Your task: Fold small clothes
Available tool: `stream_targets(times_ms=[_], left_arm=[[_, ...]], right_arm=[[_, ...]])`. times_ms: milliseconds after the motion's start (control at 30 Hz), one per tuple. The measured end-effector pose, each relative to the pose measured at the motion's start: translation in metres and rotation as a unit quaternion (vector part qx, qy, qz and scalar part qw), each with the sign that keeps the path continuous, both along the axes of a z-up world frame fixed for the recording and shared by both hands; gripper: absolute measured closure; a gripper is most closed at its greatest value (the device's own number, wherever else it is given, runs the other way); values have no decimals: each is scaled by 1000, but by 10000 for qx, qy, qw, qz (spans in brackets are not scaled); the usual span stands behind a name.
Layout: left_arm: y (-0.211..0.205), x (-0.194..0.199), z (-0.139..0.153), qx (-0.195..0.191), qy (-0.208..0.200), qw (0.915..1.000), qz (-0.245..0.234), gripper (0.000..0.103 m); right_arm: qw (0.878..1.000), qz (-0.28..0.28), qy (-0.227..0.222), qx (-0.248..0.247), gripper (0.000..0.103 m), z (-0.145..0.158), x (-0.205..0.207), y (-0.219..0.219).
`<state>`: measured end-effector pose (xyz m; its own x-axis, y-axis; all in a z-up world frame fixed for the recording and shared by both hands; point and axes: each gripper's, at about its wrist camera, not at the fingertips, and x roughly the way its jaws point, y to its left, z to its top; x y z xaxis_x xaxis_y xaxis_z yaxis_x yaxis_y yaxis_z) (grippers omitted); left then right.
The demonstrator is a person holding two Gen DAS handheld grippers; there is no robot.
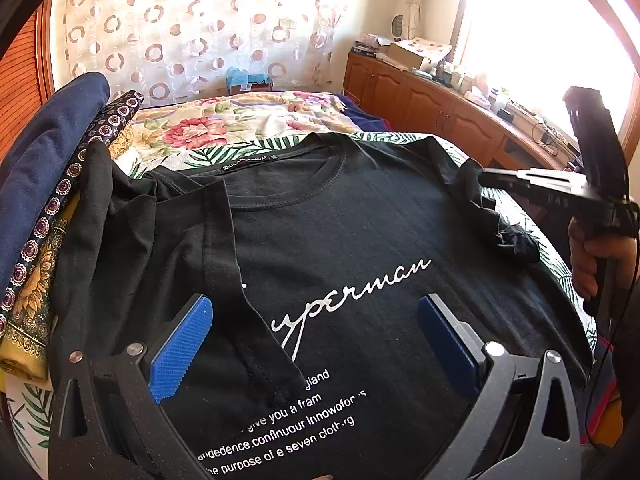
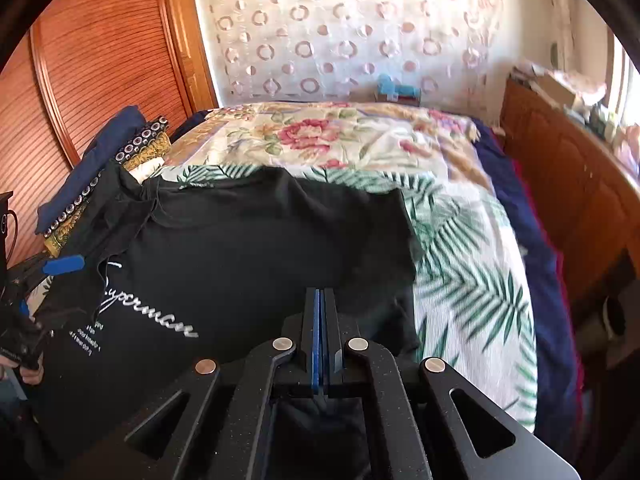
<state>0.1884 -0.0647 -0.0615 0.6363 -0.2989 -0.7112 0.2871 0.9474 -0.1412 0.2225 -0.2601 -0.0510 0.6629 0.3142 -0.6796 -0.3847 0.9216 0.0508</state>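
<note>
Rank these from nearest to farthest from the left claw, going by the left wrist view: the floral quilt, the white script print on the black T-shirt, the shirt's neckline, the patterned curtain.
1. White script print, between the open left claw fingers.
2. Neckline, further up the black T-shirt.
3. Floral quilt, beyond the shirt.
4. Patterned curtain, on the back wall.

A black T-shirt (image 1: 360,220) with white lettering lies on a green-leaf-print sheet (image 2: 472,280), beyond it a seemingly floral bedspread (image 2: 320,136)
</note>
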Motion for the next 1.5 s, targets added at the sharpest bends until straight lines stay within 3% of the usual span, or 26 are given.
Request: stream_targets(times_ms=[200,267,333,400,600,767,833,1033,1267,1500], left_arm=[[1,-2,-2,-27,31,10000,-5,0],[0,-2,-3,-40,57,10000,-19,0],[0,-1,-5,-45,78,9999,-44,0],[-3,-1,-6,-39,90,9999,-80,0],[-5,-2,-5,-37,72,9999,-111,0],[-2,0,-5,-39,84,9999,-74,0],[-2,0,-5,-33,89,9999,-67,0],[2,-3,-4,-9,60,10000,-28,0],[13,-7,-1,-6,23,10000,95,0],[19,-9,-4,-30,60,9998,211,0]], right_arm=[[9995,-198,-110,-208,103,-2,0,-10],[9980,-499,-45,-396,95,-10,2,-15],[9961,-742,103,-477,70,-23,4,-25],[9949,-856,282,-447,66,-34,6,-31],[9947,-857,470,-316,66,-45,6,-32],[9951,-832,508,-189,84,-43,17,-39],[9955,-798,485,-152,98,-41,19,-39],[9986,-496,153,28,99,-19,4,-23],[9990,282,-338,-3,100,20,1,34],[9936,946,-214,572,99,28,5,63]])
